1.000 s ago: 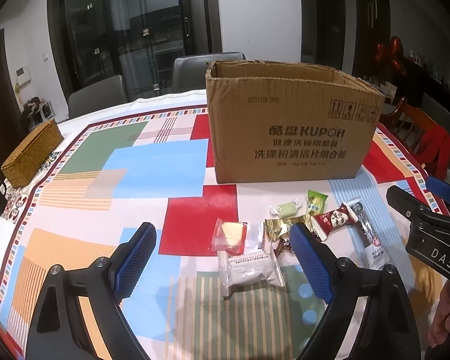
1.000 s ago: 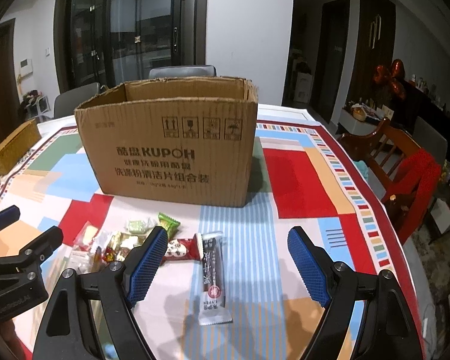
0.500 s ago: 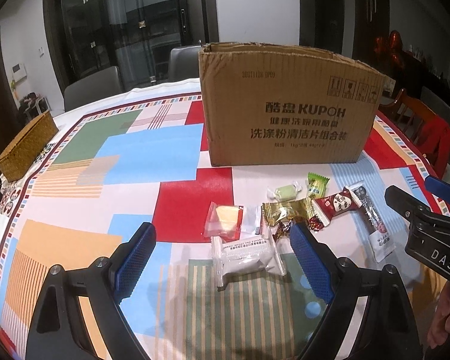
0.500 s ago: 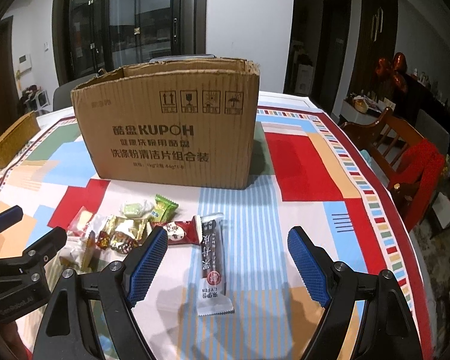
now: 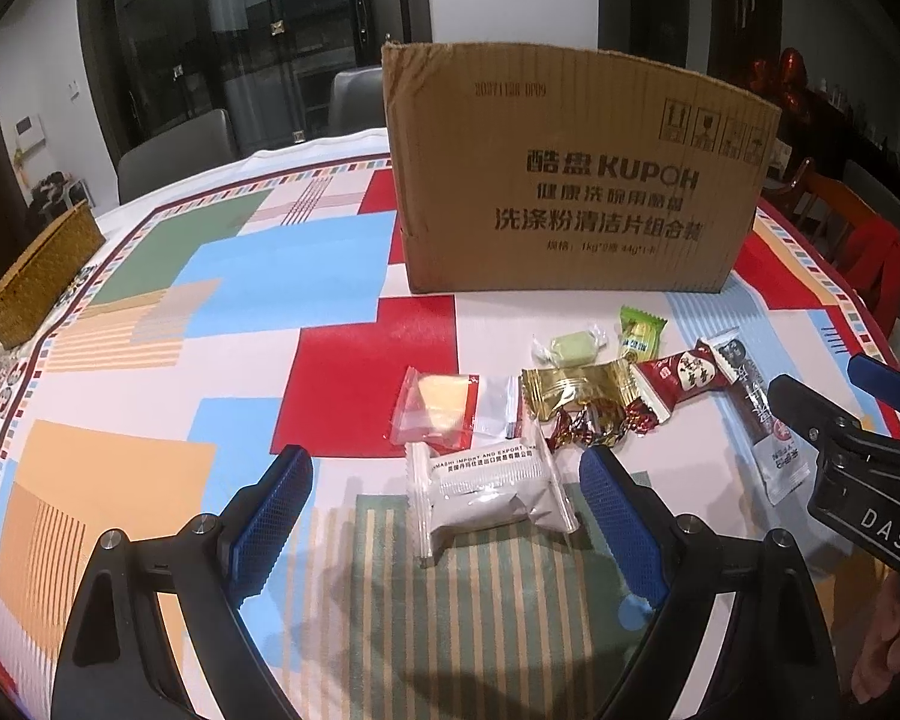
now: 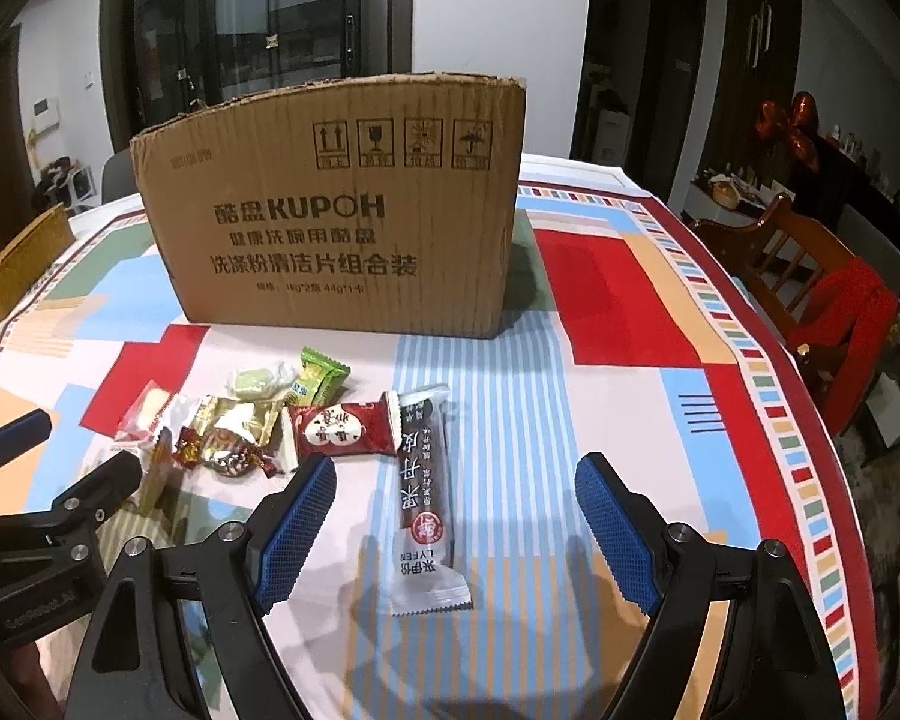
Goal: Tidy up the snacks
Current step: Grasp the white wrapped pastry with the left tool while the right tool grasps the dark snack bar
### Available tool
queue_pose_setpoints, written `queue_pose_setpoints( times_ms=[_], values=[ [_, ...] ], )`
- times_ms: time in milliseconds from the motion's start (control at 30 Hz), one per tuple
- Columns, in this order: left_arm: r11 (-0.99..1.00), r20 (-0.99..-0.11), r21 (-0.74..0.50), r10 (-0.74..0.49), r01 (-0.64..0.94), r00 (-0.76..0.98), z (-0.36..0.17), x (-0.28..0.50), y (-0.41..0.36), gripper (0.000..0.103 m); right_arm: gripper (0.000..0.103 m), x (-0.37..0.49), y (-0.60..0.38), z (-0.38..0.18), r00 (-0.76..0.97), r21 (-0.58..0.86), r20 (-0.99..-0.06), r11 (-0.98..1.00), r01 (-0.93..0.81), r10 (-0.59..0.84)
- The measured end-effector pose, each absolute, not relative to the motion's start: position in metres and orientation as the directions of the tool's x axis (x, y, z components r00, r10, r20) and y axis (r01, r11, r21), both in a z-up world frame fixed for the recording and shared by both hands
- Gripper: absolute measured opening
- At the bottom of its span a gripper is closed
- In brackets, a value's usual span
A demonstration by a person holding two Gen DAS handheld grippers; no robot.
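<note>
Several wrapped snacks lie in a loose heap in front of a cardboard box [image 5: 576, 180] [image 6: 342, 210]. My left gripper [image 5: 447, 495] is open, low over a white packet [image 5: 489, 492] that lies between its blue pads without touching them. Behind it are a clear packet with a yellow slice [image 5: 444, 405], a gold wrapper [image 5: 576, 387], a red packet [image 5: 681, 375] and green candies [image 5: 570, 345]. My right gripper [image 6: 455, 507] is open above a long brown-and-white bar [image 6: 423, 492], which lies untouched between its pads. The red packet [image 6: 336, 429] sits just left of the bar.
A colourful patchwork cloth [image 5: 168, 312] covers the table. A woven basket [image 5: 42, 276] stands at the far left edge. Grey chairs [image 5: 177, 150] are behind the table and a wooden chair with a red cloth [image 6: 834, 294] stands at the right.
Both grippers have sunk toward the table, so the snacks and box look larger and closer. Their jaws stay equally wide. Nothing has been touched or moved.
</note>
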State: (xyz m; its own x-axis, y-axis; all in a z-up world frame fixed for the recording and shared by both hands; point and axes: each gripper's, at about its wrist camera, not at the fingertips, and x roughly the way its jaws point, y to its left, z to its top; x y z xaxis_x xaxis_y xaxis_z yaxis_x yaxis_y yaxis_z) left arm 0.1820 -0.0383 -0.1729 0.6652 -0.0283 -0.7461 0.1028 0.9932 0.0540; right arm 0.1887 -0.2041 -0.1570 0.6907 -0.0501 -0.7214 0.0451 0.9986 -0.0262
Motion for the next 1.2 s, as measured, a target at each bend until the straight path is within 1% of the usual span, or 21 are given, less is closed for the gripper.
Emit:
queue_pose_setpoints(
  times_ms=[500, 700, 767, 800, 900, 967, 1033, 1200],
  values=[
    [0.993, -0.772, 0.053, -0.026, 0.105, 0.635, -0.191, 0.19, -0.041, 0.091, 0.083, 0.196, -0.202, -0.178, 0.653, -0.03, -0.756, 0.999, 0.039, -0.048],
    [0.992, -0.776, 0.062, -0.02, 0.108, 0.631, -0.195, 0.193, -0.043, 0.089, 0.083, 0.2, -0.203, -0.186, 0.637, -0.021, -0.769, 0.999, 0.04, -0.042],
    [0.992, -0.779, 0.063, -0.021, 0.11, 0.627, -0.197, 0.194, -0.043, 0.084, 0.083, 0.201, -0.203, -0.187, 0.635, -0.018, -0.771, 0.999, 0.039, -0.039],
    [0.992, -0.78, 0.061, -0.023, 0.112, 0.625, -0.198, 0.194, -0.043, 0.083, 0.083, 0.202, -0.203, -0.188, 0.634, -0.017, -0.772, 0.999, 0.039, -0.038],
    [0.991, -0.783, 0.055, -0.032, 0.121, 0.622, -0.2, 0.196, -0.043, 0.072, 0.08, 0.204, -0.202, -0.19, 0.632, -0.017, -0.774, 0.999, 0.04, -0.038],
    [0.99, -0.787, 0.055, -0.036, 0.127, 0.616, -0.201, 0.196, -0.044, 0.061, 0.068, 0.205, -0.202, -0.192, 0.626, -0.017, -0.779, 0.999, 0.038, -0.037],
    [0.99, -0.789, 0.048, -0.043, 0.132, 0.613, -0.203, 0.196, -0.044, 0.058, 0.062, 0.207, -0.202, -0.195, 0.614, -0.006, -0.789, 1.0, 0.031, -0.024],
    [0.989, -0.782, 0.044, -0.056, 0.144, 0.621, -0.2, 0.195, -0.044, 0.049, 0.052, 0.208, -0.202, -0.194, 0.618, 0.011, -0.786, 1.0, 0.028, -0.008]
  ],
)
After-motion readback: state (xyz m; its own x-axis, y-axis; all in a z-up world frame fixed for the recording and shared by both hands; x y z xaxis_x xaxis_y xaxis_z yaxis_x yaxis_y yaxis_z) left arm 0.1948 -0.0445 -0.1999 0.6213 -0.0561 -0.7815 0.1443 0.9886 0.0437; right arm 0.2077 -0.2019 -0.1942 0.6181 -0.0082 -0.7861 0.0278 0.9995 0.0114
